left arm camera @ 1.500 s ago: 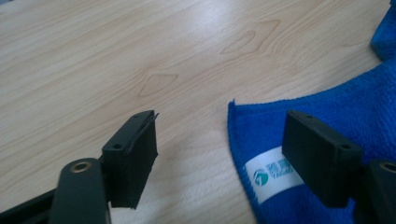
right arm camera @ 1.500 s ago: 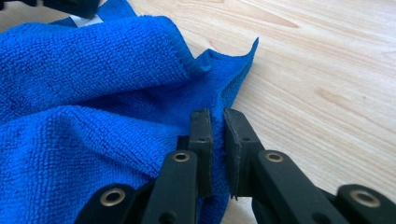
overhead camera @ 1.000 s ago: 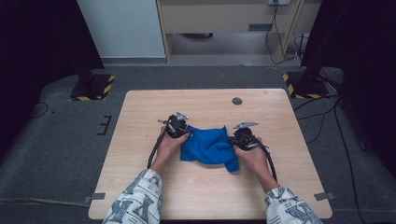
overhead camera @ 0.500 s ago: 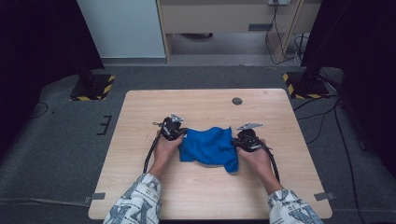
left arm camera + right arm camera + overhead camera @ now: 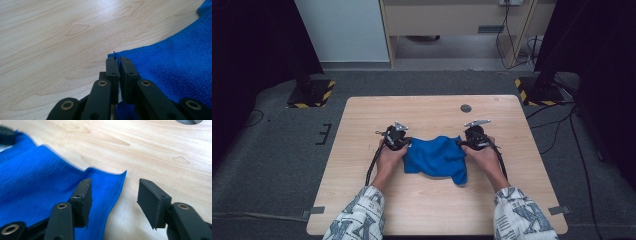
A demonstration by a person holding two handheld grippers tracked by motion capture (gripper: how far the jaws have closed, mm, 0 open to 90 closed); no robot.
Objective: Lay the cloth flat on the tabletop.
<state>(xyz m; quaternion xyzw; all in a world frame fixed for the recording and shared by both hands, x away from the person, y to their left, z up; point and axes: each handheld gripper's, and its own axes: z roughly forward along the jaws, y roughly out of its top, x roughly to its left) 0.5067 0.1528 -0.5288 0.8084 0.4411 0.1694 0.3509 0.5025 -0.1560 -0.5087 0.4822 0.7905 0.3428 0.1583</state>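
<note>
A blue cloth (image 5: 437,157) lies rumpled in the middle of the wooden table (image 5: 427,115). My left gripper (image 5: 398,138) is at its left edge. In the left gripper view the jaws are pressed together on a corner of the blue cloth (image 5: 175,62), and the left gripper (image 5: 118,61) is shut on it. My right gripper (image 5: 474,137) is at the cloth's right edge. In the right gripper view the right gripper (image 5: 113,192) stands open, its jaws wide apart over the cloth's corner (image 5: 110,182), one jaw above the fabric and the other above bare wood.
A small dark round disc (image 5: 466,108) is set in the table near its far edge. The person's patterned sleeves (image 5: 357,220) come in from the near edge. Black stands with yellow-black striped feet (image 5: 312,95) flank the table on grey floor.
The two grippers have moved apart, left one leftward and right one rightward, and the cloth between them has spread wider.
</note>
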